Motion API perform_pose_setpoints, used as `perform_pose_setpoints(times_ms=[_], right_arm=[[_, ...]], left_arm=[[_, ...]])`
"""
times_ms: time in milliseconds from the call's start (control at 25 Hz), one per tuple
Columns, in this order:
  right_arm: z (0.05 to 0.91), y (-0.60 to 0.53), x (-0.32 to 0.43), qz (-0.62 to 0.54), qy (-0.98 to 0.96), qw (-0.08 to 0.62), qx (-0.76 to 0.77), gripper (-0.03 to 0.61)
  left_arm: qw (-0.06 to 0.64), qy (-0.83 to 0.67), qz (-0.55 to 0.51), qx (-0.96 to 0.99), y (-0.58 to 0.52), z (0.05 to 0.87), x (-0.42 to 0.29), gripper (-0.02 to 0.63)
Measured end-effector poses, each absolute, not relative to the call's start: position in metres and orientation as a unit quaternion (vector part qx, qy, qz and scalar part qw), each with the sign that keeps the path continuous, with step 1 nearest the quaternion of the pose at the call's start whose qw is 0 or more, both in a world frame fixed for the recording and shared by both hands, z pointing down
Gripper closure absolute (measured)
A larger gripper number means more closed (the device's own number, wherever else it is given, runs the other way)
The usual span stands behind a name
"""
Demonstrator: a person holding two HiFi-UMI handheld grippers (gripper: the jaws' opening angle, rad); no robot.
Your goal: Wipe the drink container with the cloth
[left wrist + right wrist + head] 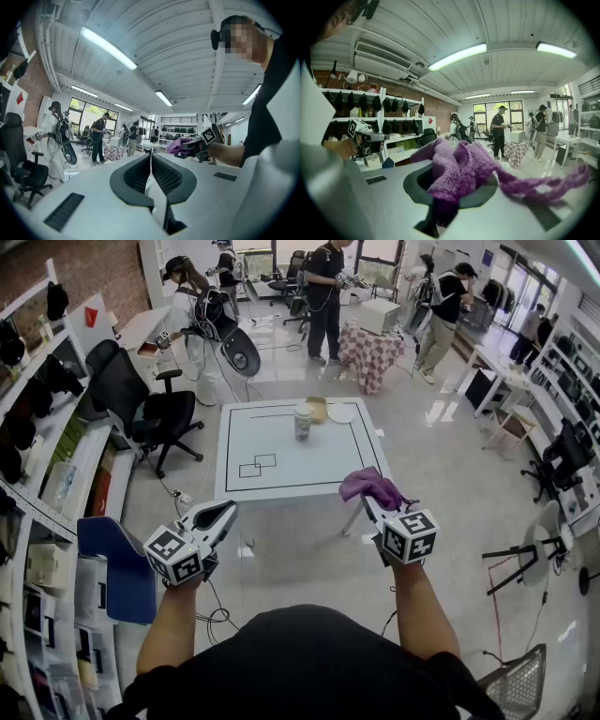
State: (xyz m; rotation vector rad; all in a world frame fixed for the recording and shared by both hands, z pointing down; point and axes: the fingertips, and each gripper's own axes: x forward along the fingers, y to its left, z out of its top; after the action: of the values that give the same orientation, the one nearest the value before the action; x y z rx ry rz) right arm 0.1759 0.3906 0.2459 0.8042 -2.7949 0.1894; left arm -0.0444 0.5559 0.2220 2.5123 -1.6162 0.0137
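The drink container [302, 421], a pale cup with a lid, stands upright near the far edge of the white table [281, 474]. My right gripper [373, 495] hangs short of the table's near right corner, shut on a purple cloth [371, 487] that bunches over its jaws [457, 176] and trails to the right. My left gripper [225, 512] is held off the table's near left side, shut with nothing between its jaws [151, 171]. Both grippers are well short of the cup.
A tan bowl [318, 409] and a white plate [341, 413] lie beside the cup. A black office chair [155, 409] stands left of the table, shelving [47, 474] lines the left wall. Several people [325, 296] stand at the far side near a checked-cloth table [369, 354].
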Motion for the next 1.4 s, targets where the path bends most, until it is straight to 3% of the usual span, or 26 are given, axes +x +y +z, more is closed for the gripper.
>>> perform_pose_setpoints(times_ms=[920,1400], right_arm=[[0.289,0.305,0.255,0.088,-0.965,0.152,0.193,0.5],[0.314,0.253,0.222,0.104,-0.959,0.162,0.207,0.5]], left_arm=[[0.073,-0.582,0.027,0.81,0.482,0.232,0.078,0.588],[0.082,-0.58,0.025,0.81,0.428,0.247,0.039,0.588]])
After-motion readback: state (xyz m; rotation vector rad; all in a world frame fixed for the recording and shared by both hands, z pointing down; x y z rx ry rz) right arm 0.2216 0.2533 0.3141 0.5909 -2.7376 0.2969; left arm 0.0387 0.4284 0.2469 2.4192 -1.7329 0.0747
